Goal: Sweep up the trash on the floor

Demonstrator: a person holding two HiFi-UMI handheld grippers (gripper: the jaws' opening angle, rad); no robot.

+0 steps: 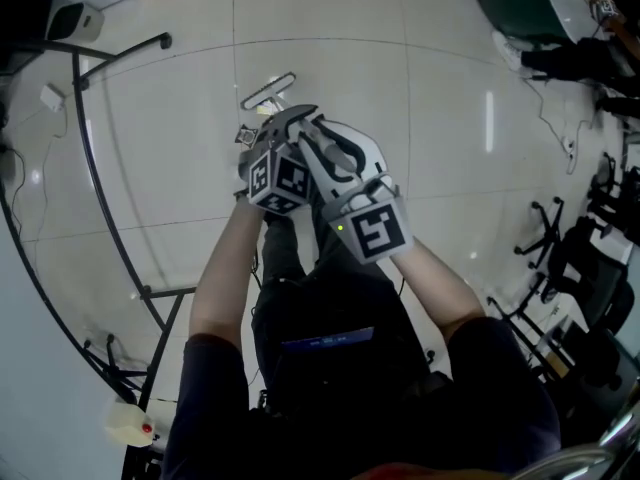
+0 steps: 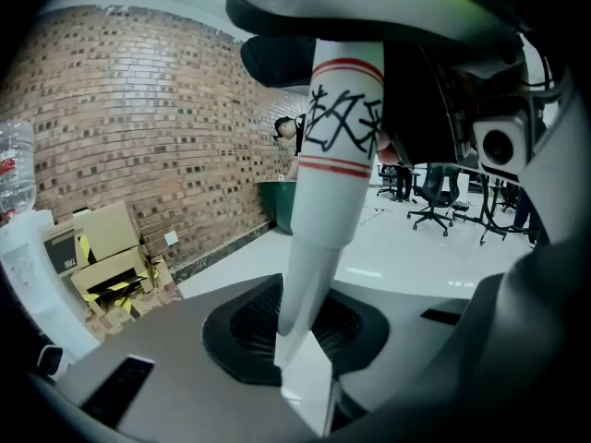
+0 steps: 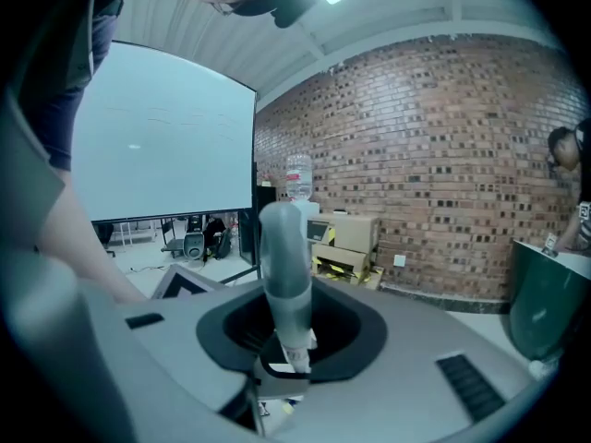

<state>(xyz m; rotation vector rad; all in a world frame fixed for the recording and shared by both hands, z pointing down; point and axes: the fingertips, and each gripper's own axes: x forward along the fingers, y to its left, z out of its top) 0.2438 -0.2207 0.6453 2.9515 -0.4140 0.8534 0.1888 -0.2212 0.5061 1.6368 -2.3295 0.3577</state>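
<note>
The left gripper pinches a white pole. The right gripper pinches a grey handle. Both look light, stiff and slippery, so grip tight.

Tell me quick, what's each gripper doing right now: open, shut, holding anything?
Left gripper: shut on the white handle with red bands.
Right gripper: shut on the grey handle.

A white handle with red bands, black characters; grey handle. Red-brown brick wall; before it, tan boxes with yellow-black tape, dark green bin.
</note>
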